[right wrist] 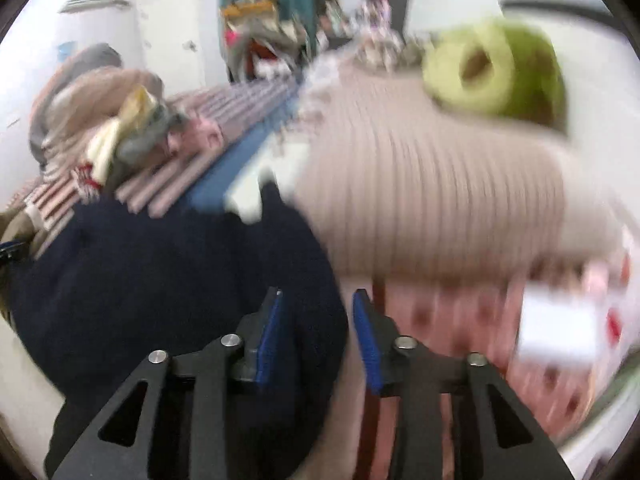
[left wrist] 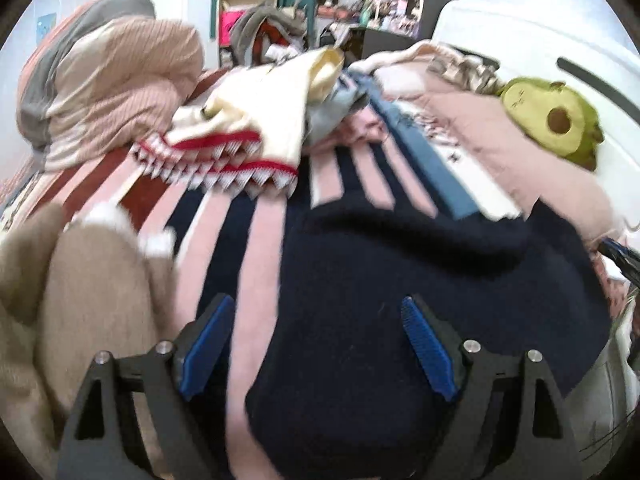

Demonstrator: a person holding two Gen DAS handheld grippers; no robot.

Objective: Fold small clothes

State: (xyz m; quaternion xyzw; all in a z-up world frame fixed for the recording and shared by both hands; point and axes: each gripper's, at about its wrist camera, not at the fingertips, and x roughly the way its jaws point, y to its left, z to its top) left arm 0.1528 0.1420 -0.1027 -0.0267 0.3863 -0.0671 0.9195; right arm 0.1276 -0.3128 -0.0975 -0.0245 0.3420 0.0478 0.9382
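Left wrist view first: my left tongs point(left wrist: 316, 308) stand wide, blue pads point(left wrist: 428, 352) spread with nothing between them, hanging over the dark navy garment point(left wrist: 400, 272). That garment lies spread on the striped bed cover point(left wrist: 256, 240), and I see it filling the lower middle of the picture. A beige cloth point(left wrist: 80, 300) sits to its left. Further up the bed lies a cream piece with red zigzag trim point(left wrist: 248, 136), and an avocado plush point(left wrist: 556, 120) rests near the white headboard point(left wrist: 520, 40).

Right wrist view is badly blurred. My right tongs point(right wrist: 318, 300) stand narrow but parted; the navy garment's edge runs by the left pad point(right wrist: 270, 344), though I cannot tell whether anything is pinched. A ribbed pinkish pillow point(right wrist: 420, 200) lies beyond, the avocado plush point(right wrist: 496, 68) above it.
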